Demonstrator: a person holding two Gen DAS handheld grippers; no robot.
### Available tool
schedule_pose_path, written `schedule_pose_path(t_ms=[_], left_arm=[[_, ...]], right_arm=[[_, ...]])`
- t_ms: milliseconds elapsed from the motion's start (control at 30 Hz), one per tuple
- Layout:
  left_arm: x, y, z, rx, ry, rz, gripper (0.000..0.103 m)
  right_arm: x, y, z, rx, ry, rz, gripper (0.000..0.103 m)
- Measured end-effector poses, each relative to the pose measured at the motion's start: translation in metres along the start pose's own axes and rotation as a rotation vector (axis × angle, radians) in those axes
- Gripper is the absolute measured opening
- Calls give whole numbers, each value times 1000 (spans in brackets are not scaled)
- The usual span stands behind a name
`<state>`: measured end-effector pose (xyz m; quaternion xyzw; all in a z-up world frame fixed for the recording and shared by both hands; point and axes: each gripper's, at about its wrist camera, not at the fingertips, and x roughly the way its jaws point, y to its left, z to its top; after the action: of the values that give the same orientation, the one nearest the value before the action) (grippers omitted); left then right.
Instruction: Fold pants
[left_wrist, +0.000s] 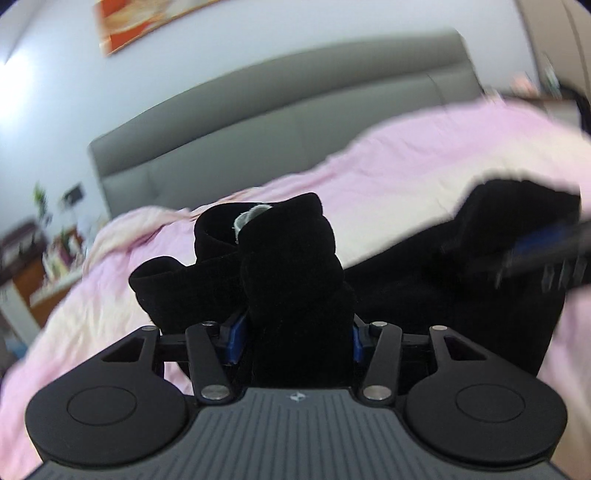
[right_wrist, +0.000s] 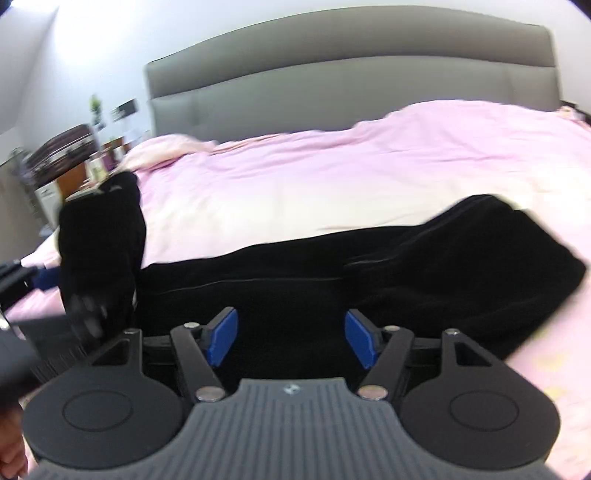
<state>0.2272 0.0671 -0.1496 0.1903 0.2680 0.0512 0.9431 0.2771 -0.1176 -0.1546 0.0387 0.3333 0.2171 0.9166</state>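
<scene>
Pink bed (right_wrist: 332, 177), clamped black pants (left_wrist: 295, 280)

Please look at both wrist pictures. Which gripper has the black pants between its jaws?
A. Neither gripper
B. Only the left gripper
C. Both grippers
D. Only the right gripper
B. A thick bunch of the black pants stands up between the jaws of the left gripper, while the jaws of the right gripper are spread apart with only a gap between them, above the pants on the pink bed cover.
</scene>
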Motion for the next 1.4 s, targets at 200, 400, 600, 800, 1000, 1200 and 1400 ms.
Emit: schedule_pose_path(t_ms=[200, 400, 600, 800, 1000, 1200, 1400], left_arm=[[35, -77, -29, 353, 125, -59, 59], [11, -85, -54, 510, 55, -69, 60], [-17, -56, -59, 464, 56, -159, 71], [-19, -29, -67, 390, 106, -183, 73], [-16, 4, -66, 227, 144, -219, 73], [-27, 27, -68, 50, 150, -266, 74], [-50, 49, -57, -69, 27, -296, 76]], right_arm=[[9, -60, -9, 104, 67, -75, 65], [18, -63, -6, 98, 54, 22, 65], [25, -25, 9, 98, 40, 263, 65], [58, 28, 44, -164, 113, 364, 51], [101, 56, 43, -275, 332, 409, 49], [69, 50, 31, -227, 297, 423, 10], [36, 11, 12, -125, 294, 416, 9]])
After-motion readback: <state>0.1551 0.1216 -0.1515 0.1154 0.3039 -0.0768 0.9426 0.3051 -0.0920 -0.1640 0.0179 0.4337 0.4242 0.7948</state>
